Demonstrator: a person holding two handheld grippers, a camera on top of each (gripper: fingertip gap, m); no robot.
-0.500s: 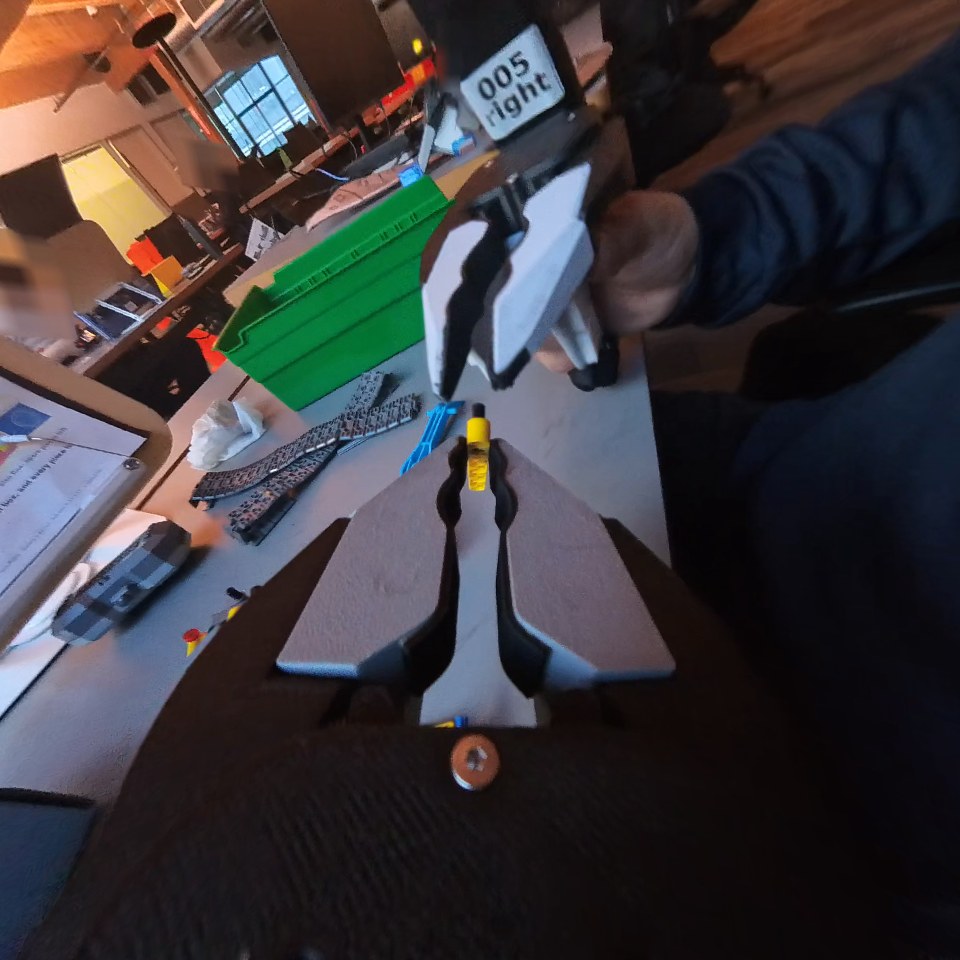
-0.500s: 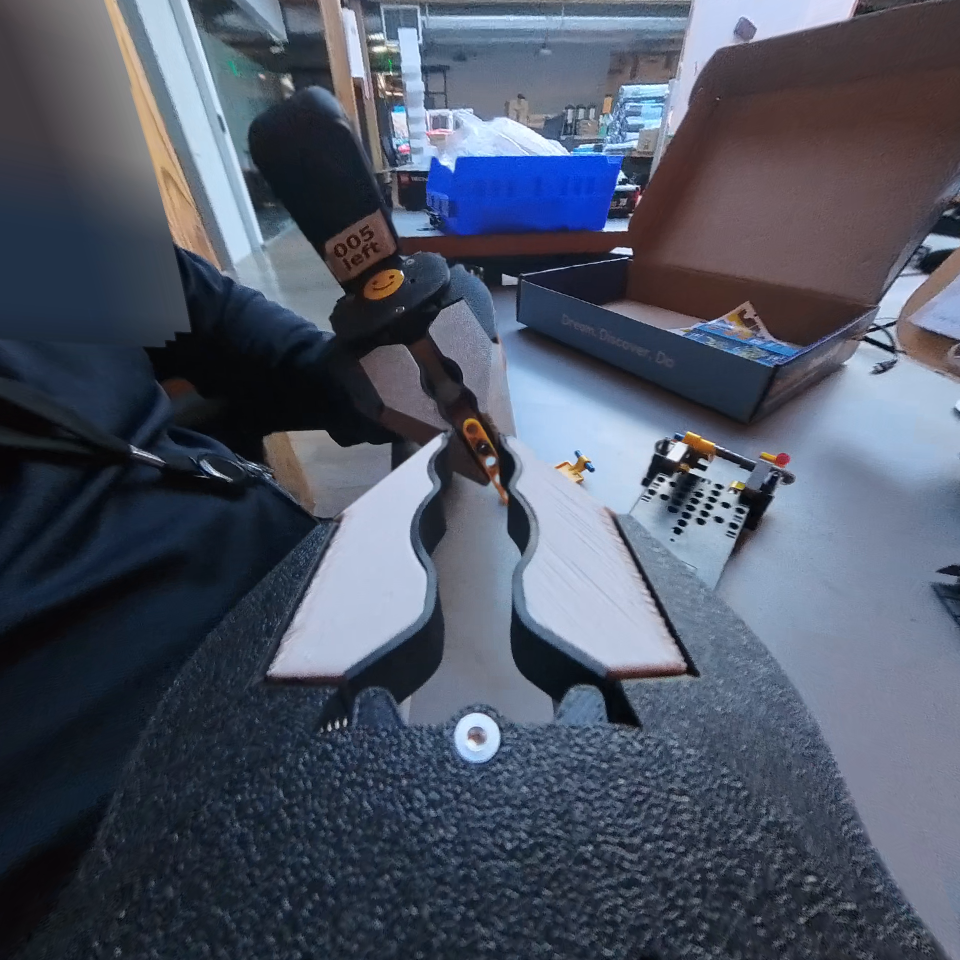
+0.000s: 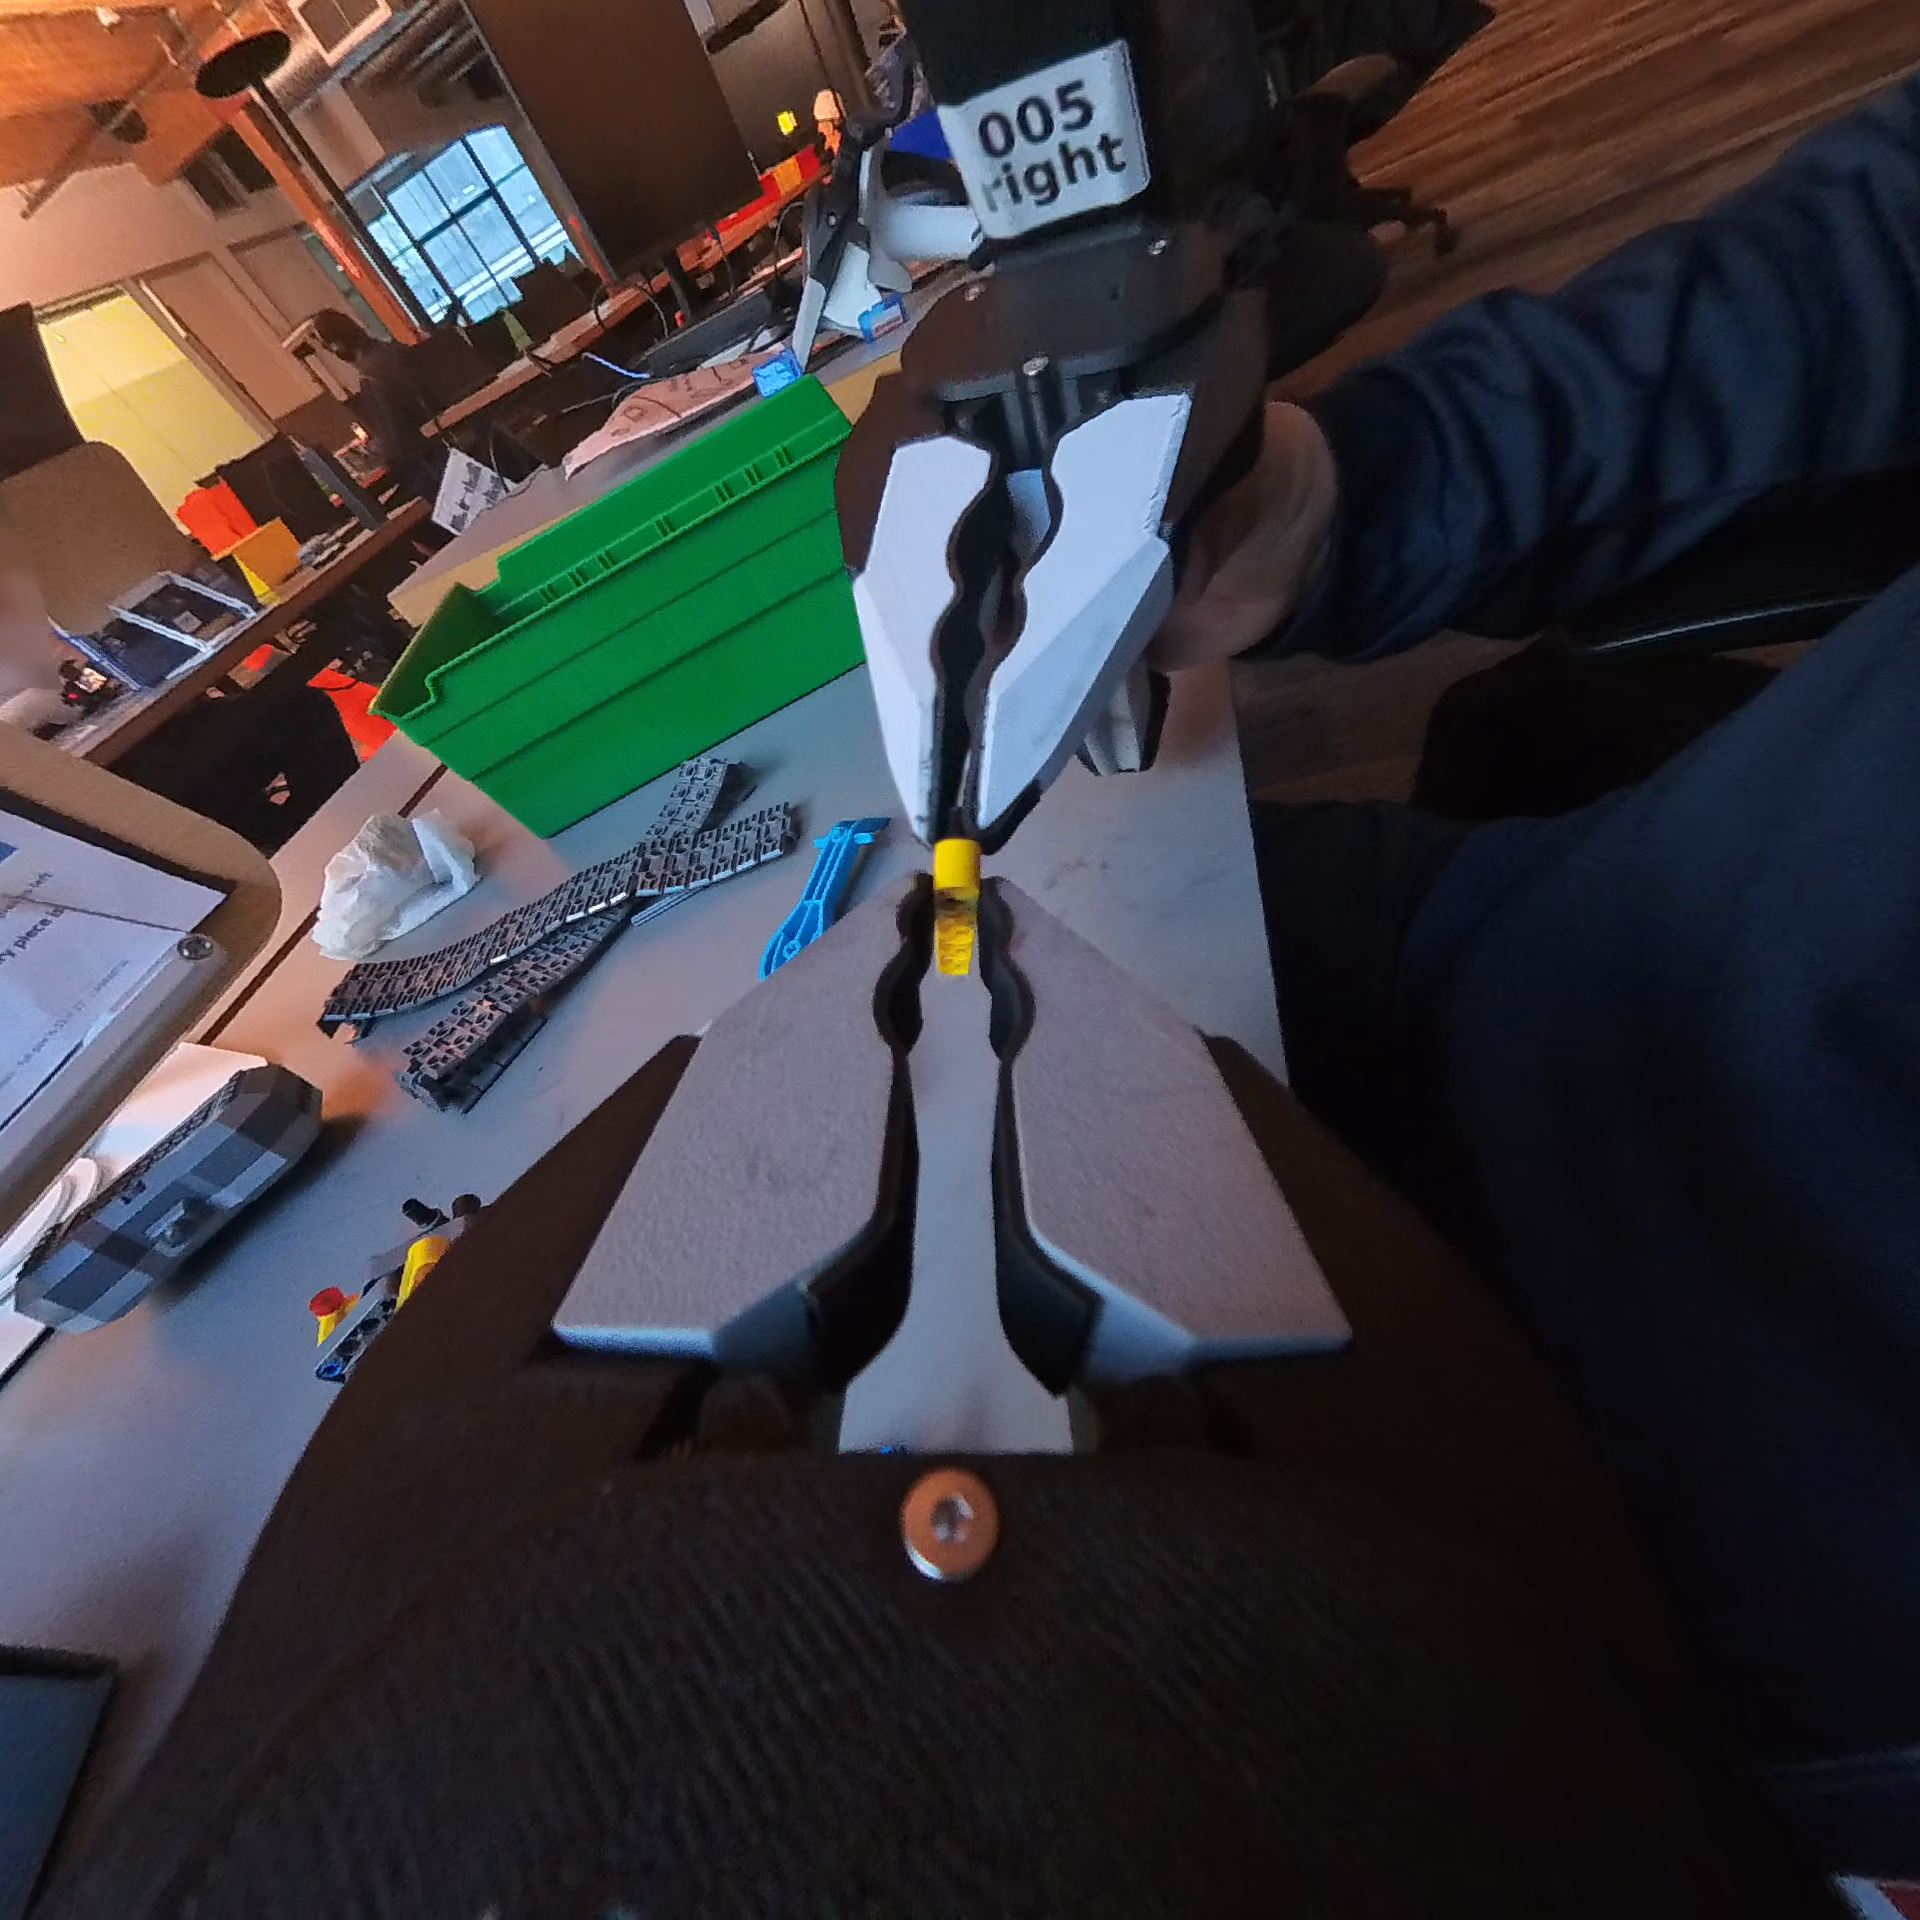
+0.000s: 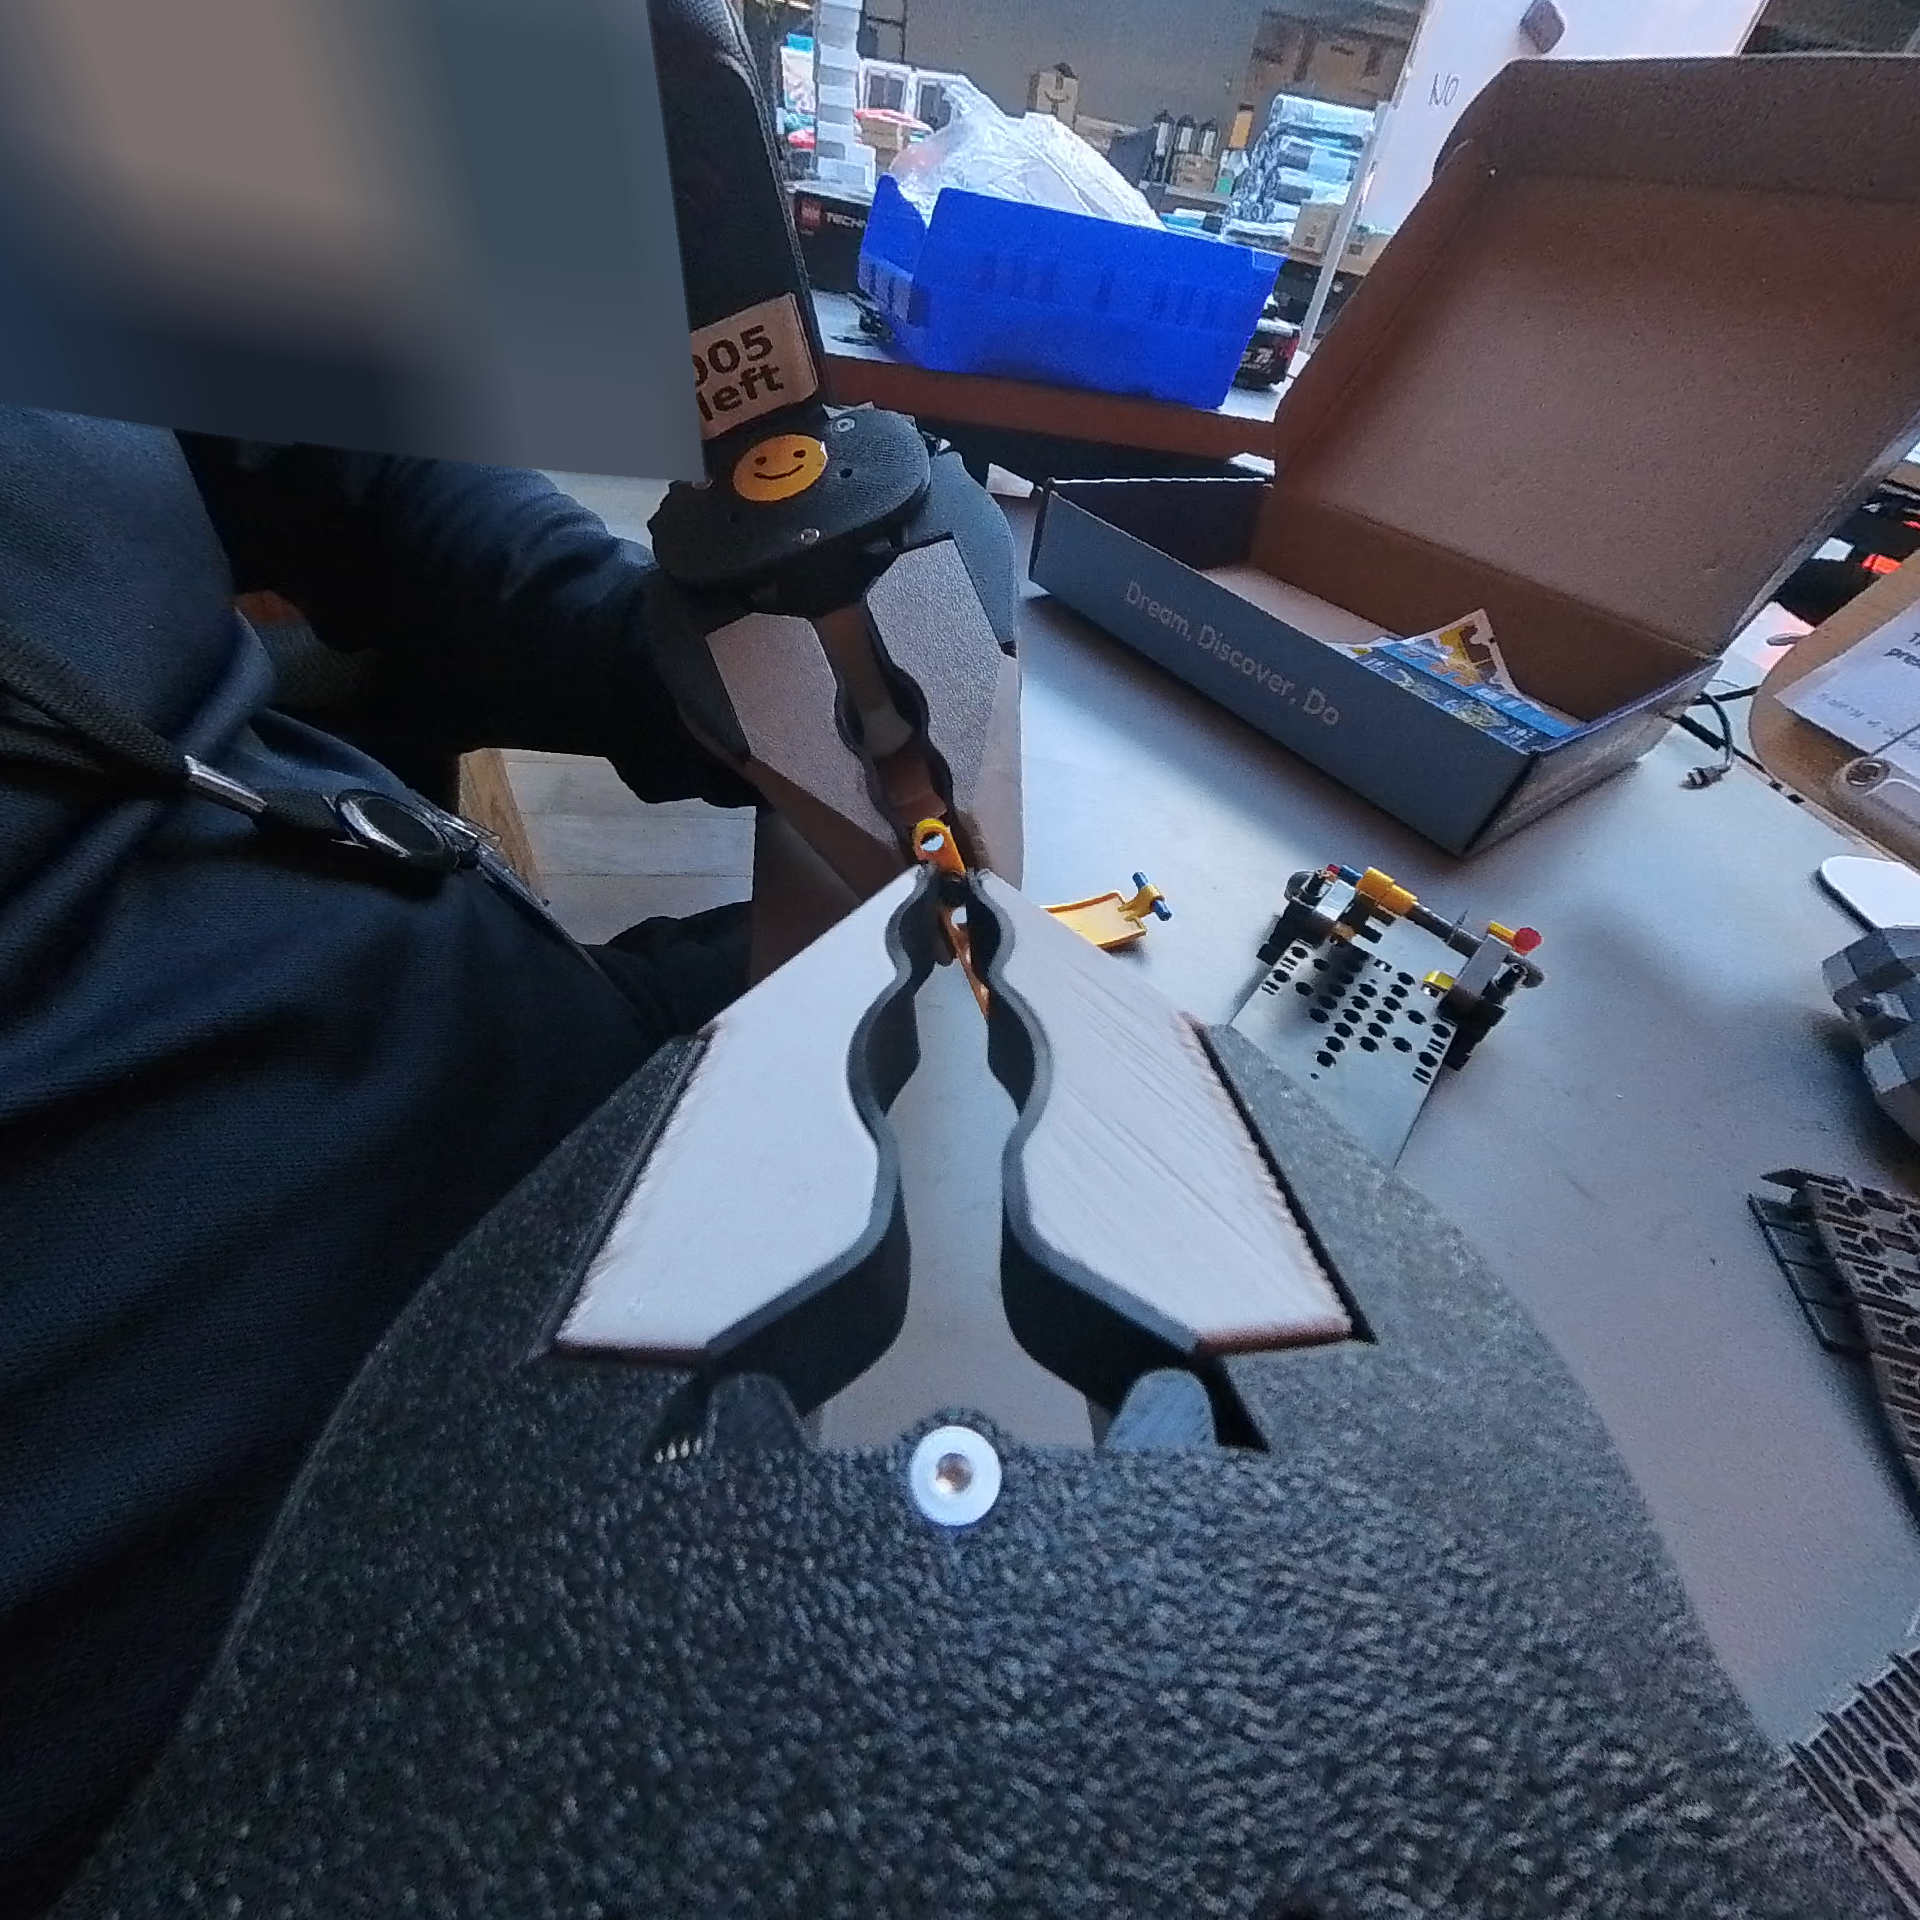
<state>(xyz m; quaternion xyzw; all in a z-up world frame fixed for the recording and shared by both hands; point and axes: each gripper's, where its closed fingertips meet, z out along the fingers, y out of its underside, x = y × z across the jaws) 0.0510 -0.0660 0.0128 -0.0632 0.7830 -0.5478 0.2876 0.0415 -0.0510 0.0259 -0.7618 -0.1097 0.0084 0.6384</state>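
Note:
In the left wrist view my left gripper (image 3: 954, 914) is shut on a small yellow toy-brick piece (image 3: 956, 904), held above the grey table (image 3: 1132, 862). My right gripper (image 3: 958, 826) comes down from above. Its tips are closed on the piece's top end, where a black pin stood. In the right wrist view my right gripper (image 4: 948, 888) meets the left gripper (image 4: 940, 831) tip to tip. The yellow piece (image 4: 937, 844) sits between them, with a dark pin in my right tips. A person's dark sleeves are behind both grippers.
A green bin (image 3: 644, 623), black track strips (image 3: 561, 925), a blue piece (image 3: 821, 894) and white crumpled wrap (image 3: 390, 878) lie on the table. An open cardboard box (image 4: 1299, 675), a perforated grey plate assembly (image 4: 1371, 997) and a loose yellow part (image 4: 1101, 914) sit to the right.
My right gripper has moved in onto the top end of the yellow piece, so the two grippers now meet tip to tip. The left gripper still holds the piece.

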